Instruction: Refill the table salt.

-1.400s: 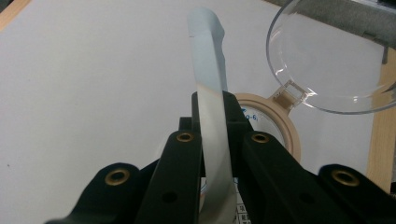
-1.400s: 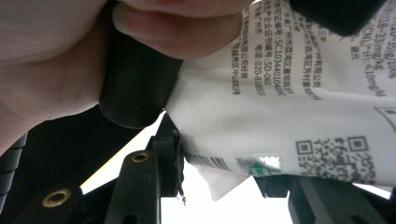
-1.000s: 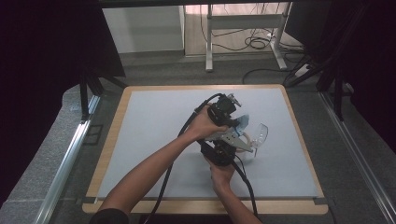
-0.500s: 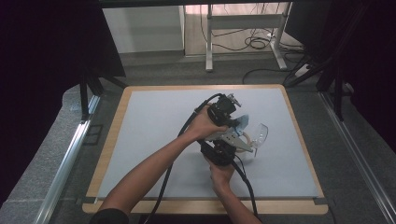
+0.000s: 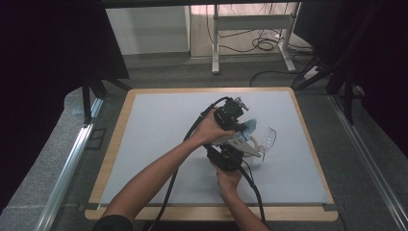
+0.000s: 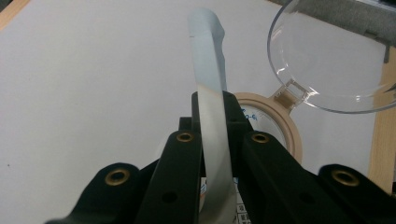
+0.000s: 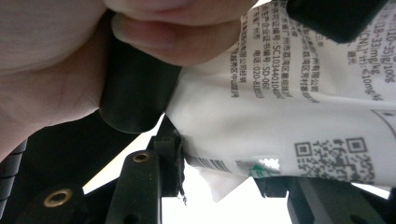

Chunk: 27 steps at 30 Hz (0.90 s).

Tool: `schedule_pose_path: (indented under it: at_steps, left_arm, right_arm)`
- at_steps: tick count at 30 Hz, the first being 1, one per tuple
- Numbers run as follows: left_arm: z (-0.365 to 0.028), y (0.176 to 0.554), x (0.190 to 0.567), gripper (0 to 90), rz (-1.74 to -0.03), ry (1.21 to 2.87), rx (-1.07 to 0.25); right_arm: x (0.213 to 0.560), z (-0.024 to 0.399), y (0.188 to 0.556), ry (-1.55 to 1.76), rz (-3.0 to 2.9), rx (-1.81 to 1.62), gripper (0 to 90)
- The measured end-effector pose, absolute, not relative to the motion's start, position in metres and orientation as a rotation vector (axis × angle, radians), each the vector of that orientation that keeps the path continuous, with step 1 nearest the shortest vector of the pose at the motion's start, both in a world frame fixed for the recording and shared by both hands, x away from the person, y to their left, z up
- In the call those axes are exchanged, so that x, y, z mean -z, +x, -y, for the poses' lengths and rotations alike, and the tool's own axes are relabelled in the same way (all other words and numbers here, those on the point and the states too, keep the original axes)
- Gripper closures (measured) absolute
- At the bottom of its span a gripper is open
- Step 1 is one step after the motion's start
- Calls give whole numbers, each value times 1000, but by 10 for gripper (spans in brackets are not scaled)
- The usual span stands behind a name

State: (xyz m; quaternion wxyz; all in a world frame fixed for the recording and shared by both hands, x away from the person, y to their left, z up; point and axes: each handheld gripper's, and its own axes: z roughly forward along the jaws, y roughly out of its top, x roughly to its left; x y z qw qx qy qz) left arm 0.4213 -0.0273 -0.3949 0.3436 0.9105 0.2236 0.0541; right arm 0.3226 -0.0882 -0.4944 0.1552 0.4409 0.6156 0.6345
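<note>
White printed film of a packet [image 7: 299,107] is pinched at its lower edge by the right gripper [image 7: 219,186], seemingly to steady it. The left gripper [image 6: 212,140], just above it, has its jaws pressed together on the packet's pale blue strip [image 6: 208,70], likely to tear it open. Beyond both grippers a clear-lidded cup [image 6: 322,56] lies on the desk [image 5: 159,120].

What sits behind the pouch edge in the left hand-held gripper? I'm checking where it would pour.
Behind the pouch edge stand a clear cup and a beige ring; the ring's inner part is covered.
</note>
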Motion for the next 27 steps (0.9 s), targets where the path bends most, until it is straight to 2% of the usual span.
schedule_pose_path:
  at_steps: [27]
  left_arm:
    - [27,422,393,878,-584,2368,-148]
  right_arm:
    - [492,86,324,1279,-1744,-1828,601]
